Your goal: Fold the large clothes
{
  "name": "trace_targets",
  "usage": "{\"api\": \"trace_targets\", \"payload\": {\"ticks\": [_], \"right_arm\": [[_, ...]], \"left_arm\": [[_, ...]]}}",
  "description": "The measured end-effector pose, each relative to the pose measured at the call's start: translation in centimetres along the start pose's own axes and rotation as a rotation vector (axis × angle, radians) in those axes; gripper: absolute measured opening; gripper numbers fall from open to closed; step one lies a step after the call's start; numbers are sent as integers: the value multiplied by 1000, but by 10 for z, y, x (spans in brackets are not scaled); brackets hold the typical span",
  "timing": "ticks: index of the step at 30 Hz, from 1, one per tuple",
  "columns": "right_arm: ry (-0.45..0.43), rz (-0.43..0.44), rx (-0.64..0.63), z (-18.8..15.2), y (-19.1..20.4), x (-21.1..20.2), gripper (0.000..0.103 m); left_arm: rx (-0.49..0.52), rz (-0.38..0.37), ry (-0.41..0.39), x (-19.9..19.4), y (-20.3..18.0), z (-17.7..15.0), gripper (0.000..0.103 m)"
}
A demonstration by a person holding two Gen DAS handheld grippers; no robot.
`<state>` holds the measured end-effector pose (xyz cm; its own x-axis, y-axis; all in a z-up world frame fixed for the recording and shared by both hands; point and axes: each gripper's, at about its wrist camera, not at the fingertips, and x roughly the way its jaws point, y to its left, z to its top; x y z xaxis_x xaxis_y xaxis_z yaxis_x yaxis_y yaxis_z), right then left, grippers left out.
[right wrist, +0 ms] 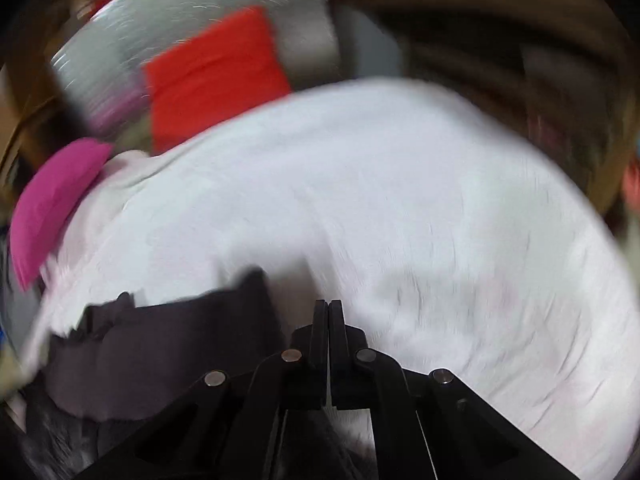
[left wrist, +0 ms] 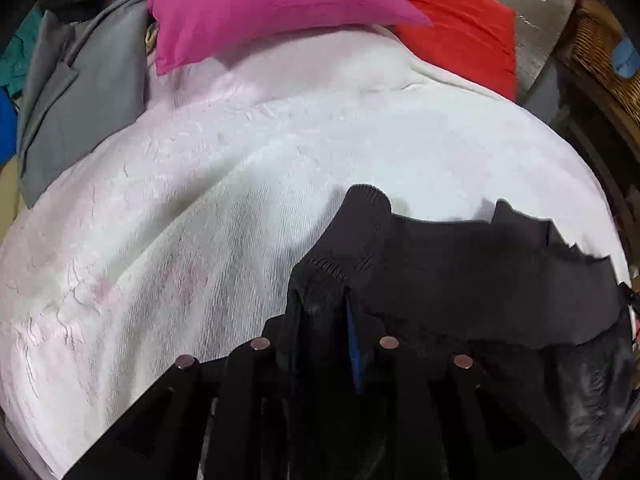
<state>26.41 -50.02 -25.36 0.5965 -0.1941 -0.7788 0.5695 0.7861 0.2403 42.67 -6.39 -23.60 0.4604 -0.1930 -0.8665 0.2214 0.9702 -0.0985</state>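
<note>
A dark knitted garment (left wrist: 460, 276) lies on a white textured cover (left wrist: 240, 184). My left gripper (left wrist: 320, 300) is shut on a ribbed edge of the dark garment, which bunches over its fingers. In the right wrist view, which is blurred by motion, my right gripper (right wrist: 328, 308) is shut with nothing between its fingers, over the white cover (right wrist: 400, 200). The dark garment (right wrist: 168, 344) lies just left of it.
A pink cushion (left wrist: 260, 12) and a red cushion (left wrist: 460, 28) lie at the far edge against a silver padded back (left wrist: 532, 8). Grey clothing (left wrist: 88, 92) is piled at far left. A wicker basket (left wrist: 600, 48) stands at right.
</note>
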Motion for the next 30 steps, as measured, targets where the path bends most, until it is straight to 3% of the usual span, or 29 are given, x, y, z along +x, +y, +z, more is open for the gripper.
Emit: {"api": "trace_targets", "payload": {"ticks": [4,5,6,8,10,11,17,18,19,20,22,27,30], "right_arm": [[-53,177,5,-9,-14,-44,3],[-43,211,8,-12,-19,-56,4],[-31,230,9,-15,-22,-65,7],[-5,244,-8,-28,-31,-86,25],[0,255,-36,-43,-34,-100,86],[-12,267,-35,-53,-39,-111,89],[24,230,-121,-106,-42,-128,86],[40,210,-130,-112,-40,-127,77],[67,182,-143,-119,-38,-121,41],[87,155,-158,-120,-36,-113,25],[66,105,-178,-124,-29,-116,14],[-94,136,-165,-121,-25,-163,12],[-41,102,-137,-136,-39,-144,12]], "left_arm": [[4,-73,-84,-45,9,-8,33],[2,-94,-104,-55,12,-11,37],[4,-118,-127,-70,15,-15,49],[26,-134,-170,-100,22,-31,62],[64,-138,-198,-124,29,-53,66],[79,-130,-198,-131,32,-62,68],[34,-58,-150,-149,67,-124,70],[3,-65,-133,-145,73,-129,70],[-40,-78,-107,-139,79,-134,70],[-62,-87,-83,-131,81,-137,70],[-82,-73,-34,-119,79,-137,70],[-44,-51,-42,-110,65,-137,70],[-57,-62,-26,-97,65,-140,72]]}}
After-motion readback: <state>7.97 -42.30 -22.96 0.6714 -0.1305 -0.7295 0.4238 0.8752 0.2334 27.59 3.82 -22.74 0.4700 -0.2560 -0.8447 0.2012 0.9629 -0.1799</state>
